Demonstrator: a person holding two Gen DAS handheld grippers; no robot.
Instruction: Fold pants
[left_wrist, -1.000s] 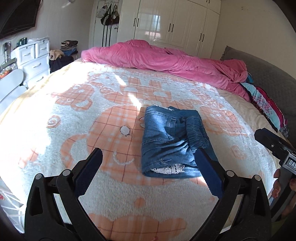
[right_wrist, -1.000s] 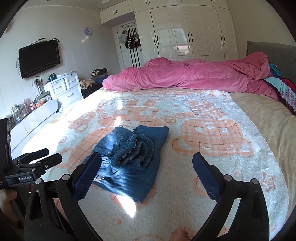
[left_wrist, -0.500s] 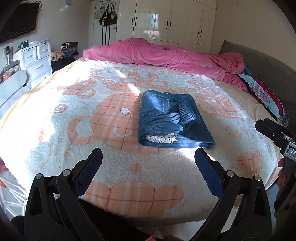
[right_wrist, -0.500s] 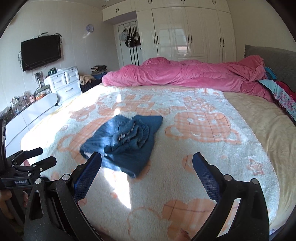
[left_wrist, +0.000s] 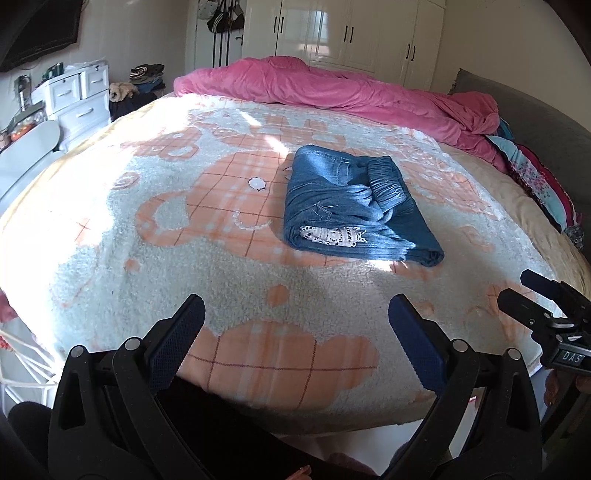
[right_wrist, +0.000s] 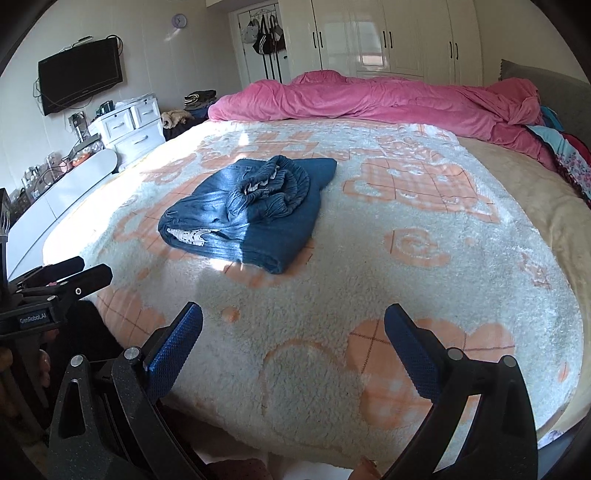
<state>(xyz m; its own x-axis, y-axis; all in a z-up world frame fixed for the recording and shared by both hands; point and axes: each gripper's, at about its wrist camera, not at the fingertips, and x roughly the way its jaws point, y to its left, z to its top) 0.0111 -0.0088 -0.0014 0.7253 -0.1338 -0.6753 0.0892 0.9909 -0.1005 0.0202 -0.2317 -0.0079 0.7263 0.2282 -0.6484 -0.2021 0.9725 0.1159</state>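
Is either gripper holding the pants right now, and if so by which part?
Nothing is held. The left gripper and right gripper are both open and clear of the folded pants, which lie free on the blanket.

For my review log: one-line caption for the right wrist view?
Folded denim pants lie on the patterned blanket; right gripper open, clear of them.

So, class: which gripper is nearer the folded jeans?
Neither clearly. The left gripper and right gripper are both open, back at the bed's near edge, apart from the jeans.
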